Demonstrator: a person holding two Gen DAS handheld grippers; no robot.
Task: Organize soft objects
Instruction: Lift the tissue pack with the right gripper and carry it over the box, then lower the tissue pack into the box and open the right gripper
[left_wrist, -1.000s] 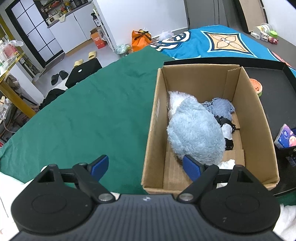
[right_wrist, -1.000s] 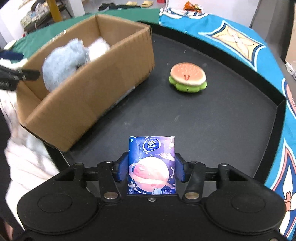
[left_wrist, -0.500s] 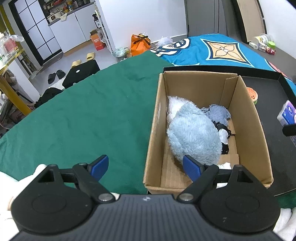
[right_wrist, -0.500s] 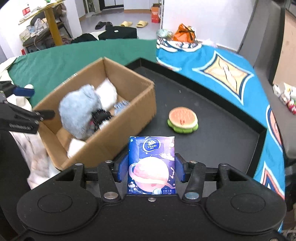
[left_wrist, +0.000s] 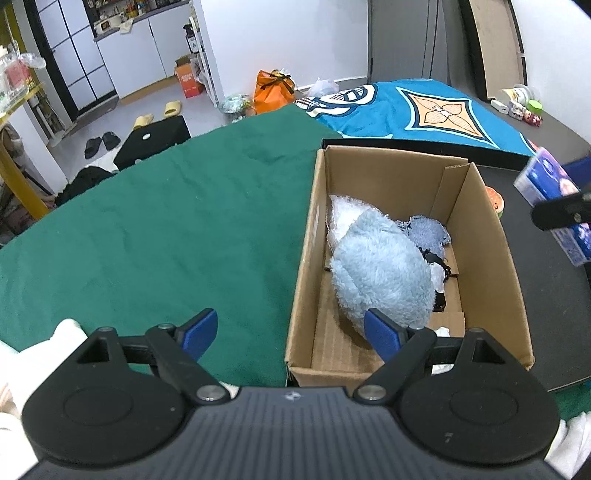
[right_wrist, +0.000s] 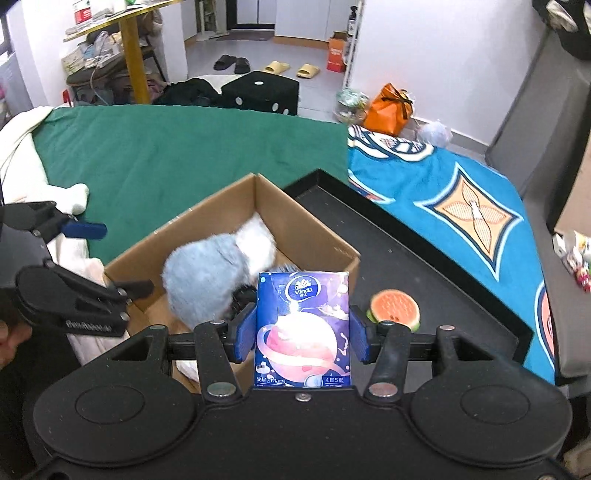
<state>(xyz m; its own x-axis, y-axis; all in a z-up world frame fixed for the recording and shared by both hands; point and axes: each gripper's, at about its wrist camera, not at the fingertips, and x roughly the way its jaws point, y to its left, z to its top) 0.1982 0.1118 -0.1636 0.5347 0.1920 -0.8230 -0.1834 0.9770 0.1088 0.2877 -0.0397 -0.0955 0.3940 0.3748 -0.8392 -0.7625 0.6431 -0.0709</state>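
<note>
Counter (right_wrist: 155, 155) under green cloth; black tray (right_wrist: 461, 273) on it carries cardboard box (right_wrist: 317, 243) at tray's left edge. Box already holds blue plush (left_wrist: 380, 273), small cloths beside it. Tissue pack (right_wrist: 303, 328) upright between my right fingers (right_wrist: 247, 334), pinched on both sides, above box's near corner. My left gripper (left_wrist: 291, 330) wide, empty, beside box's near-left corner. Judgement: carry pack over free floor near box's right wall, lower before letting go, keep left clear. Watermelon squishy (right_wrist: 395, 304) on tray likely next.
</note>
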